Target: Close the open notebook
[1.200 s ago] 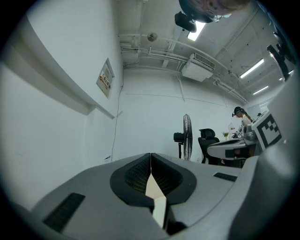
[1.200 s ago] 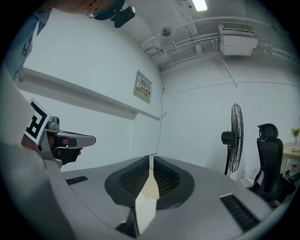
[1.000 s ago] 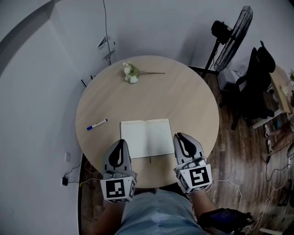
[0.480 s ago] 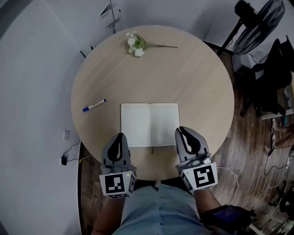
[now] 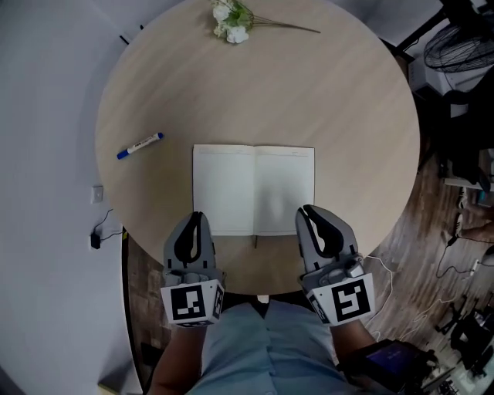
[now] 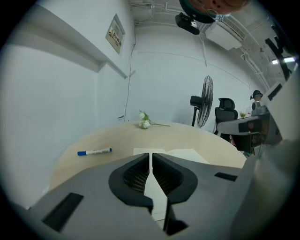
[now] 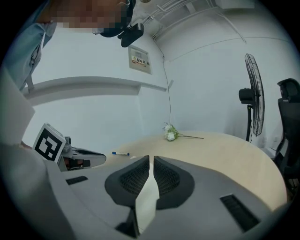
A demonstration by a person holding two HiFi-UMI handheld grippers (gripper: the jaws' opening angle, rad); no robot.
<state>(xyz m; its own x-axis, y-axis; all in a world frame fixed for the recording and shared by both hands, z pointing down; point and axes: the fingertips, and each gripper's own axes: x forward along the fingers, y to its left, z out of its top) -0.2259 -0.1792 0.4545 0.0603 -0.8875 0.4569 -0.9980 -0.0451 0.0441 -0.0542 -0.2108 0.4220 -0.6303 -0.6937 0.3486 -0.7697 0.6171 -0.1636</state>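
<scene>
While open, notebook (image 5: 253, 190) by left claw (image 5: 196, 218) and right claw (image 5: 306, 211), both closed, empty.

A round, pale wooden table (image 5: 332, 100) is occupied by an open white paper notebook (image 5: 253, 190), a blue-capped white marker (image 5: 140, 145) and a white flower sprig (image 5: 234, 21), all laid well apart.
</scene>
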